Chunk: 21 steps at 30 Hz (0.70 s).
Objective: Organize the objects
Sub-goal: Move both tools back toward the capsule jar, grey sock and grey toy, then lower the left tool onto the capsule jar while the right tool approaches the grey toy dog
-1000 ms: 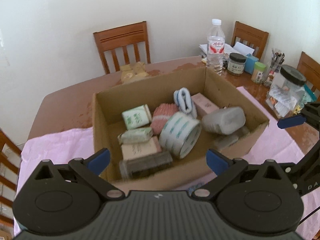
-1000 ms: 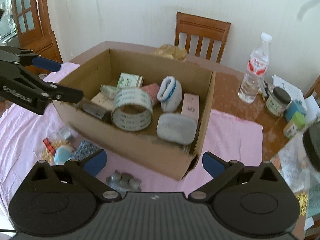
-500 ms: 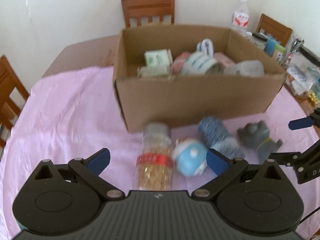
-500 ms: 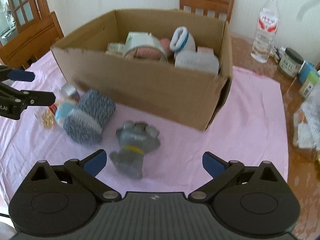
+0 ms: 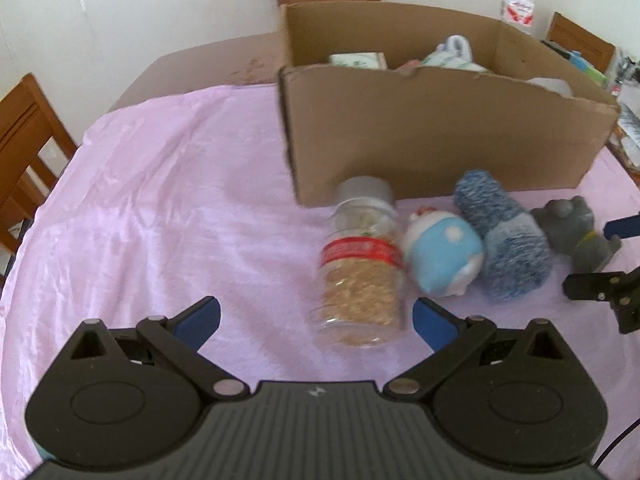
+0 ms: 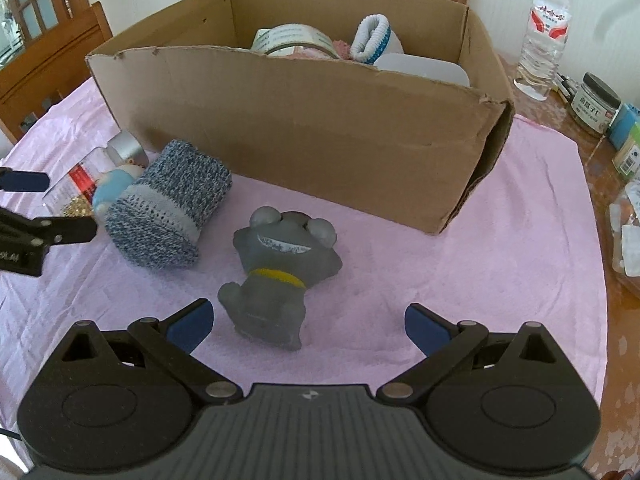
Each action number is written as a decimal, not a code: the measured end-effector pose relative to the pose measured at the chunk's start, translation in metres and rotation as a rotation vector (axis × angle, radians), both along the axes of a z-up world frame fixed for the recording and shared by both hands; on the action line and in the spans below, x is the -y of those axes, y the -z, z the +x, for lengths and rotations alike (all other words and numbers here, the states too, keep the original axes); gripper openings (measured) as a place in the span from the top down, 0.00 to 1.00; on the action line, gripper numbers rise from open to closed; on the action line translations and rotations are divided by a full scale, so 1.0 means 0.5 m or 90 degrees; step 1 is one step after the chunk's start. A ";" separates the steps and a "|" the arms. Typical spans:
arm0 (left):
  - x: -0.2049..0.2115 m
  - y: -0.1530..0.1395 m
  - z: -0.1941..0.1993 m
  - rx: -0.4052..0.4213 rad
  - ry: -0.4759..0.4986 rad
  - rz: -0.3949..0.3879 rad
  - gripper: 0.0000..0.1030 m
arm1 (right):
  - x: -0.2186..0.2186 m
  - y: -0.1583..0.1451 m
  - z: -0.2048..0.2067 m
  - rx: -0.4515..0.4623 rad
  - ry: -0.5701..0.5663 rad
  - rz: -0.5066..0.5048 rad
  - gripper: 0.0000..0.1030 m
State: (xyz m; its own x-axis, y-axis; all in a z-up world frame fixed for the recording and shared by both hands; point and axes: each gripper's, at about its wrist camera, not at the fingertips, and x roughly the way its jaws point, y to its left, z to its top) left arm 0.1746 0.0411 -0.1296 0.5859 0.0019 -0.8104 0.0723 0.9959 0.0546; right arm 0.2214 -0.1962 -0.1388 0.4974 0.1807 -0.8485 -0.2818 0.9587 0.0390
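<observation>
Reaching with my right tongs [image 6: 306, 322] wide open, I see the gray toy [image 6: 282, 264] lying near the box [image 6: 304, 128]. It looks soft and squishy, so I'd pinch its middle. My left tongs [image 5: 316, 316] are wide too.

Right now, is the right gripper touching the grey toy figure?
Apart. In the right wrist view the open right gripper has pink cloth showing between each fingertip and the grey toy figure.
</observation>
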 end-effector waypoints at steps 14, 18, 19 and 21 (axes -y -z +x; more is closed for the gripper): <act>-0.090 0.004 0.016 -0.008 -0.050 -0.003 0.01 | 0.059 0.002 -0.016 -0.003 0.065 -0.042 0.00; -0.104 0.007 0.038 -0.006 -0.049 -0.003 0.01 | 0.081 0.002 -0.006 -0.008 0.096 -0.037 0.00; -0.107 0.011 0.046 -0.006 -0.049 -0.002 0.01 | 0.081 0.002 -0.001 -0.007 0.103 -0.039 0.00; -0.112 0.014 0.059 -0.003 -0.050 0.002 0.01 | 0.086 0.002 0.004 -0.003 0.118 -0.045 0.00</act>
